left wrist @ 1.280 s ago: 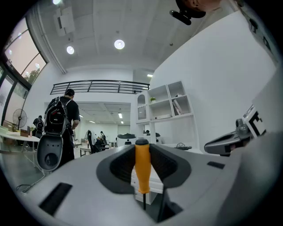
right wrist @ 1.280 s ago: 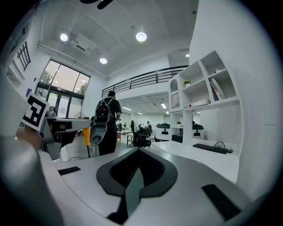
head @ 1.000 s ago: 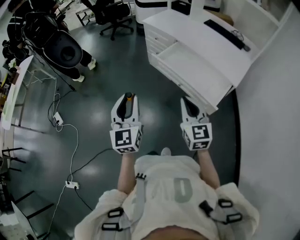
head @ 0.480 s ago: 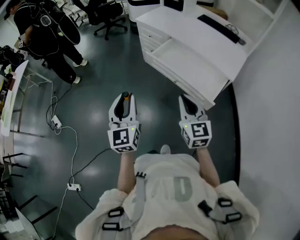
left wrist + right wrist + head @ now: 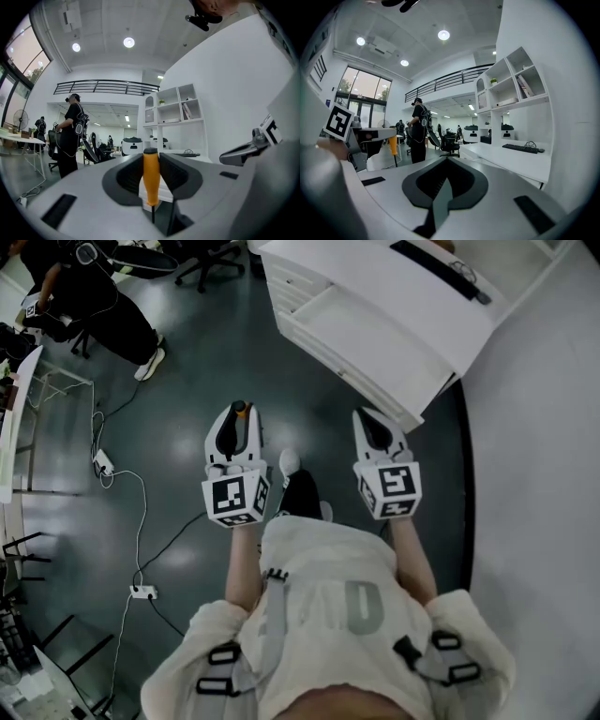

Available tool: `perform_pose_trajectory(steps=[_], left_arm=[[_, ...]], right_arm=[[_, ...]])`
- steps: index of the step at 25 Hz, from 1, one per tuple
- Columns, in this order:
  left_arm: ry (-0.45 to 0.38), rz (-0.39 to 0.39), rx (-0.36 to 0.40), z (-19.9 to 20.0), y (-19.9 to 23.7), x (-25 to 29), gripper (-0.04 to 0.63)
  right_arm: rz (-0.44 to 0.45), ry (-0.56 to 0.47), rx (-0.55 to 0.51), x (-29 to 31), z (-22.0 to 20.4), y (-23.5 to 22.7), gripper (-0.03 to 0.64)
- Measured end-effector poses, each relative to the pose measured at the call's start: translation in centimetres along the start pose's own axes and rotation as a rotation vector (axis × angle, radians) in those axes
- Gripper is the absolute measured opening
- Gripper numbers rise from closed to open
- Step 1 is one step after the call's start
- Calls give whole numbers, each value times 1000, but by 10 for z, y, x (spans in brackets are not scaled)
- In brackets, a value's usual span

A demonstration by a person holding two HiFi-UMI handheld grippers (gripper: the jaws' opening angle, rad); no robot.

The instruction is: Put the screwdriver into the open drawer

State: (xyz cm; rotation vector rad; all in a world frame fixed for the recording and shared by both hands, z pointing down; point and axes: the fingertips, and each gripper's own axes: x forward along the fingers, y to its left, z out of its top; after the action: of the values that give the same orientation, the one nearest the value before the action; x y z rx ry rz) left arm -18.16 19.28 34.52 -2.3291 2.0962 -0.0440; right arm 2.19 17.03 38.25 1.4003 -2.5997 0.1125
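Observation:
My left gripper (image 5: 240, 420) is shut on a screwdriver (image 5: 151, 177) with an orange handle, held upright with its thin dark shaft pointing down. From the head view only the handle's top (image 5: 240, 410) shows between the jaws. My right gripper (image 5: 372, 424) hovers level beside it, shut with nothing in it; its dark pads (image 5: 465, 185) meet. Both grippers hang over the dark floor, short of the white cabinet's open drawer (image 5: 375, 334), which is pulled out toward me and looks empty.
The white desk (image 5: 403, 292) carries a black keyboard (image 5: 441, 271). A white wall (image 5: 544, 446) runs along the right. A person in black (image 5: 94, 296) stands at the upper left. Cables and a power strip (image 5: 142, 592) lie on the floor at left.
The screwdriver stays in the left gripper. In the head view the desk has slid toward the top edge, a person in black has come into view at upper left, and my shoe shows between the grippers.

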Motion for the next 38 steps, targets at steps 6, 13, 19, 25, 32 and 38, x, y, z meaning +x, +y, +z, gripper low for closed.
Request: perform_pose_trajectory(steps=[6, 13, 19, 25, 32, 38], left_arm=[[-34, -18, 23, 13, -9, 18, 109], [-38, -52, 37, 20, -23, 28, 109], [-75, -74, 57, 37, -24, 39, 109], [-94, -97, 55, 38, -24, 47, 109], [-109, -129, 46, 37, -14, 81, 109], [-80, -141, 30, 25, 6, 134, 109]], right_arm=[[-29, 12, 17, -2, -14, -23, 5], [-39, -6, 35, -3, -8, -32, 5], [-56, -38, 56, -3, 0, -38, 5], [-69, -53, 59, 3, 1, -41, 5], [-92, -47, 43, 29, 7, -49, 5], [-104, -22, 61, 78, 8, -67, 5]])
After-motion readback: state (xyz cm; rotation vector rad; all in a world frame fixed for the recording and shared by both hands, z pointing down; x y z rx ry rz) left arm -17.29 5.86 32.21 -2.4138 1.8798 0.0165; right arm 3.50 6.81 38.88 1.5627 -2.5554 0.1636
